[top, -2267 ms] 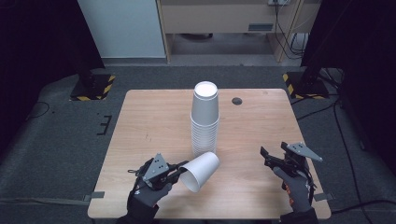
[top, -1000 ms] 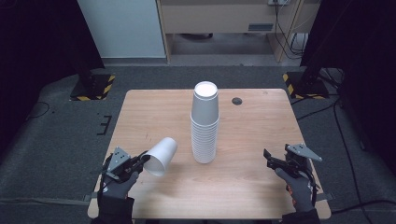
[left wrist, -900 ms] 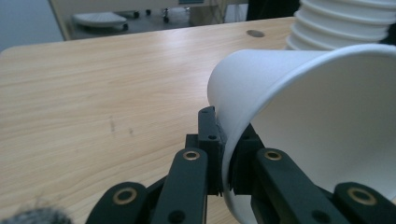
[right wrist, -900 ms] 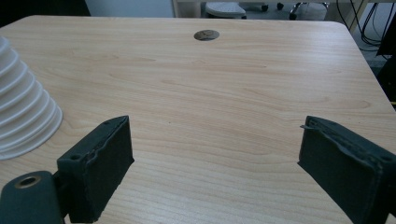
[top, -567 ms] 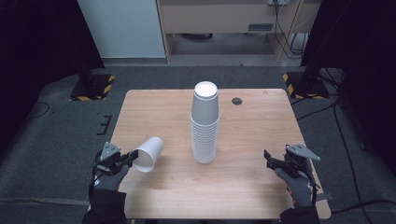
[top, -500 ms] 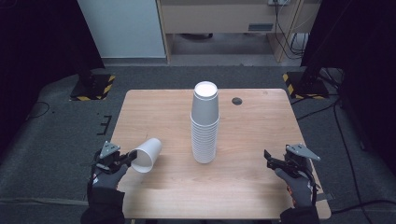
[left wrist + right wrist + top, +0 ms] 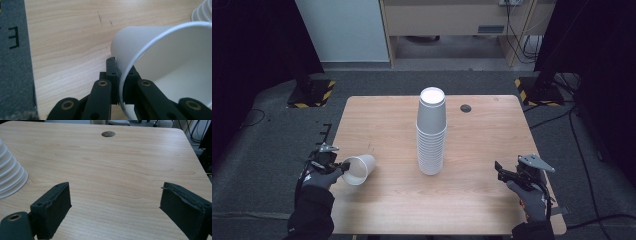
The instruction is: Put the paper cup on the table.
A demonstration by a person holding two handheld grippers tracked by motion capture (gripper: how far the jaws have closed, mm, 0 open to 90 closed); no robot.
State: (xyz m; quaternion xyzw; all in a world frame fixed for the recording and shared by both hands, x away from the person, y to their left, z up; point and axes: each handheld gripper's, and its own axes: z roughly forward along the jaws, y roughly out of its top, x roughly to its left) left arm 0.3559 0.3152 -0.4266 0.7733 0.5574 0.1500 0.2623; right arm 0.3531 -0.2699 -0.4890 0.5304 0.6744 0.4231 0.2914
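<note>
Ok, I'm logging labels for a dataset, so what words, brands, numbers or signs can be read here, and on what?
No text reads clearly.
Small grey plate on the beige cabinet: too small to read.
Black E-like shape on the grey carpet floor: cannot tell if it is a letter.
Yellow-and-black hazard stripes on the black stand base: warning marking, no words.
White paper cup and stack of white paper cups: blank where visible.

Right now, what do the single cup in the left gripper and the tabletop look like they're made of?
The single cup looks like thin white paper, matte, with a rolled rim; a light plastic can't be ruled out. The left gripper pinches its wall at the rim. The tabletop shows pale wood grain with a smooth, low-sheen finish, either wood or a wood-look laminate.
</note>
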